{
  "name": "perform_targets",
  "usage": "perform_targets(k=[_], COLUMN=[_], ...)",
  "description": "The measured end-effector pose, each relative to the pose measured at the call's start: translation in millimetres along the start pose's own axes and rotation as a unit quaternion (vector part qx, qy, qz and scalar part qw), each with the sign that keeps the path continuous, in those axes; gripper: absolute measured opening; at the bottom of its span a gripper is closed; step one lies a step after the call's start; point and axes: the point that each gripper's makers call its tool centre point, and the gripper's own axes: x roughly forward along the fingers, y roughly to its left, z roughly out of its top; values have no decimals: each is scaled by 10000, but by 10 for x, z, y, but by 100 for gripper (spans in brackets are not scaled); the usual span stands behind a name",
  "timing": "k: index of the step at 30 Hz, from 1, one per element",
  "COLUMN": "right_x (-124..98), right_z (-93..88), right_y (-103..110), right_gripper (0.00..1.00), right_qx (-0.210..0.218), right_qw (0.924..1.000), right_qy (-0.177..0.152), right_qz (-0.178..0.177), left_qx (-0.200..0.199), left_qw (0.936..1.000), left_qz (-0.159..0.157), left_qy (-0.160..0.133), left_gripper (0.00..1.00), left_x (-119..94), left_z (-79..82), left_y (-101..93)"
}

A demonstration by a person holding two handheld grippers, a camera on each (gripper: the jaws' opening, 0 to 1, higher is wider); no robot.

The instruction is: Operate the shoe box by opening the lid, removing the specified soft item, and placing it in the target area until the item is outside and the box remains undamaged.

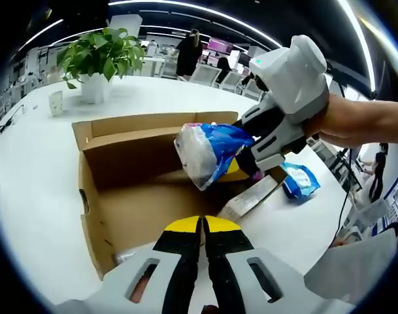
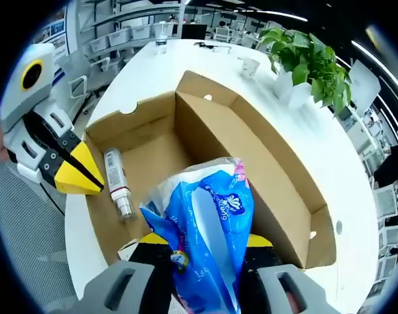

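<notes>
Right gripper (image 2: pixel 208 261) clamped on blue tissue pack (image 2: pixel 208 226), pack held above open shoe box (image 2: pixel 277 176), clear of floor. Left gripper (image 1: pixel 203 229) jaws together, holding nothing, at box's near edge. Pack looks light, soft, crinkly plastic wrap; likely slippery, squashes under pinch. Best hold: across gathered end, as now, moderate squeeze. White bottle (image 2: pixel 117 182) lies inside box.

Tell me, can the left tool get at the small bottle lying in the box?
Probably yes: the left tool is beside the open box, right above the bottle, with nothing between them.
</notes>
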Motion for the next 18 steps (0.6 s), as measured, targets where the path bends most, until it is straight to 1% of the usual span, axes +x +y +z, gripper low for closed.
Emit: perform_targets(k=[10, 18], right_x=[-276, -529], right_z=[104, 143], right_y=[-16, -13], right_gripper=[33, 33], right_qx=[82, 124], right_qw=[9992, 9976], right_qy=[-334, -565], right_qz=[-201, -390], left_qx=[105, 155], left_qw=[9999, 9998], left_qz=[-74, -123], left_qy=[28, 54], left_gripper=[2, 2], left_x=[11, 21], left_z=[-6, -15], left_y=[-60, -95])
